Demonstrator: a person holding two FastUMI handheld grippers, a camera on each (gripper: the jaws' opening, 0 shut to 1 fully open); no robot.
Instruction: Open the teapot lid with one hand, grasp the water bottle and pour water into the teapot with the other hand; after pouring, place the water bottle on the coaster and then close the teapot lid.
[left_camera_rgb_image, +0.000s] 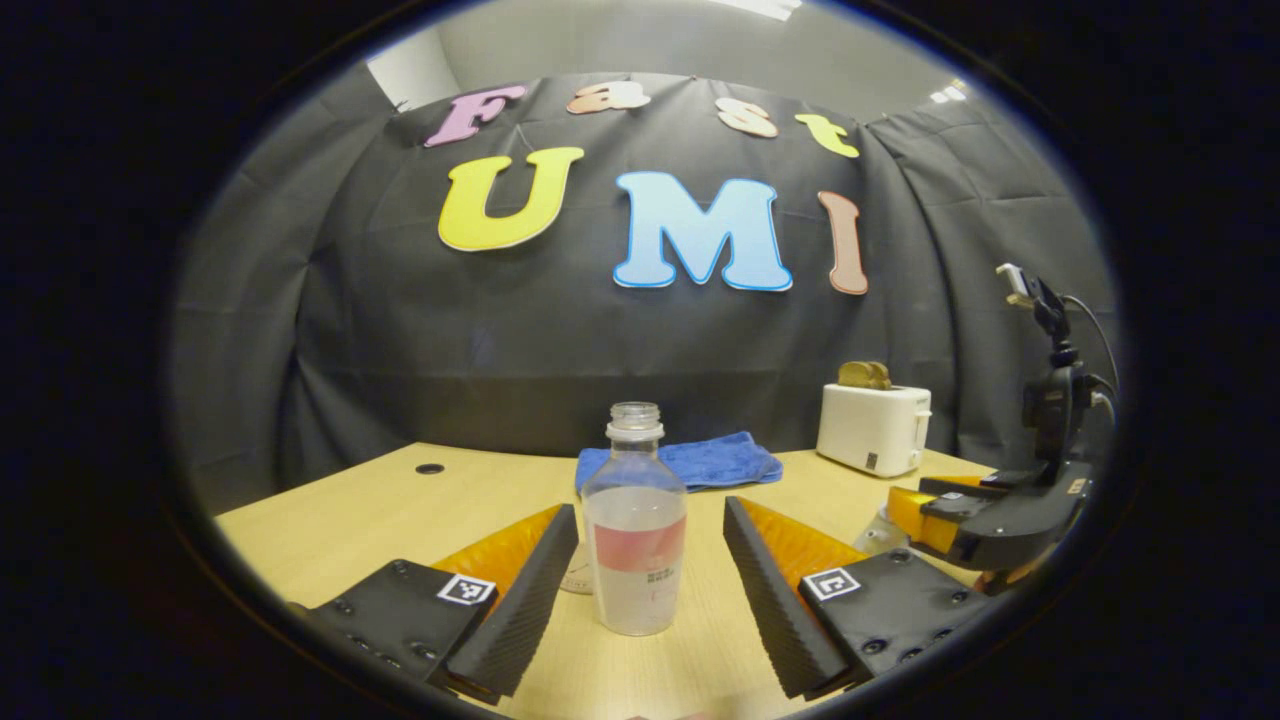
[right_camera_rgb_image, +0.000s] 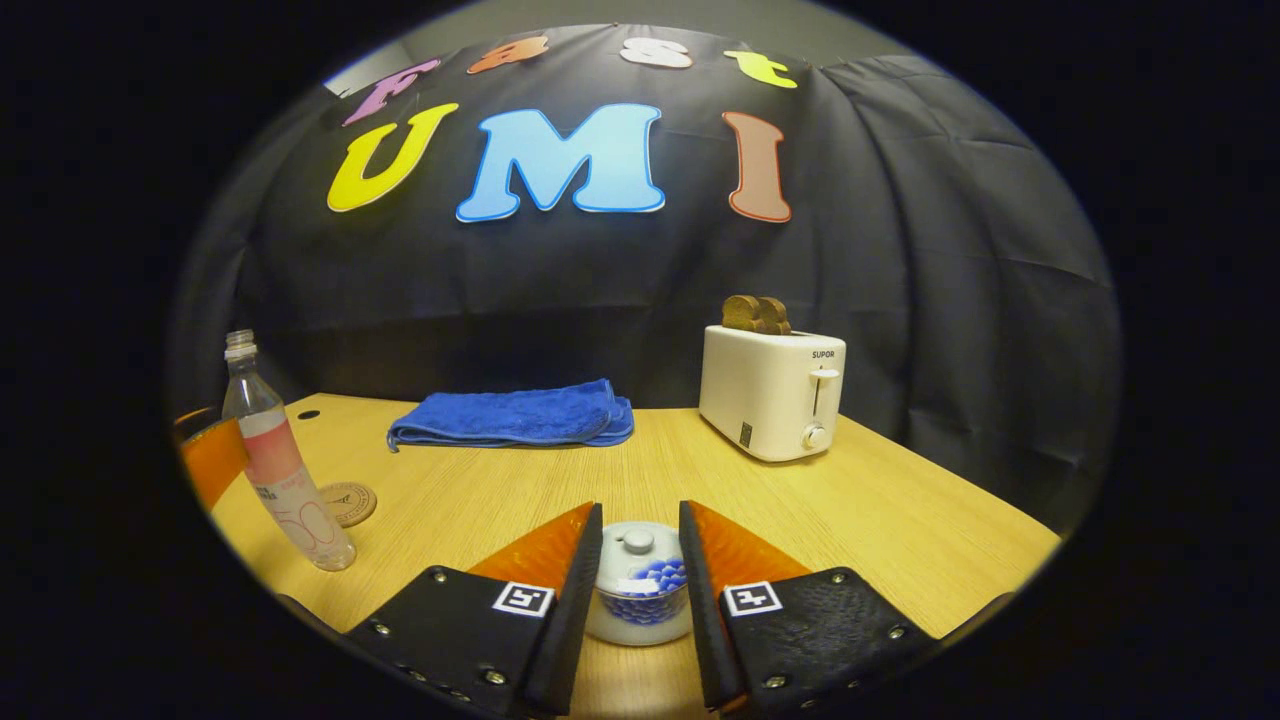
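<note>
Black cloth lines the booth behind a pale wooden worktop (right_camera_rgb_image: 900, 520). On the left gripper view, the left gripper (left_camera_rgb_image: 650, 590) has its fingers wide apart, one on either side of the water bottle (left_camera_rgb_image: 635, 530) with a clear gap to each; neither finger touches it. The bottle stands upright on the worktop, uncapped, partly filled, with a pink label band. Just behind its base, toward 9 o'clock, a sliver of a round coaster (left_camera_rgb_image: 577, 578) is visible. A folded blue towel (left_camera_rgb_image: 700, 462) lies behind the bottle at 12 o'clock, and a white toaster (left_camera_rgb_image: 872, 428) carrying bread stands at 2 o'clock. The right gripper (left_camera_rgb_image: 905, 512) appears at 3 o'clock on this view, low over the worktop; its finger state cannot be told from here. On the right gripper view, the right gripper (right_camera_rgb_image: 640, 570) has its fingers apart, flanking the teapot (right_camera_rgb_image: 640, 595); whether they touch it cannot be told. The teapot is small, white with a blue pattern, and sits on the worktop with its lid (right_camera_rgb_image: 638, 545) on, knob upward. At 9 o'clock on this view the water bottle (right_camera_rgb_image: 285, 470) stands beside the round brown coaster (right_camera_rgb_image: 348, 503), not on it. The towel (right_camera_rgb_image: 515, 415) lies at 11 o'clock and the toaster (right_camera_rgb_image: 772, 392) at 1 o'clock.
</note>
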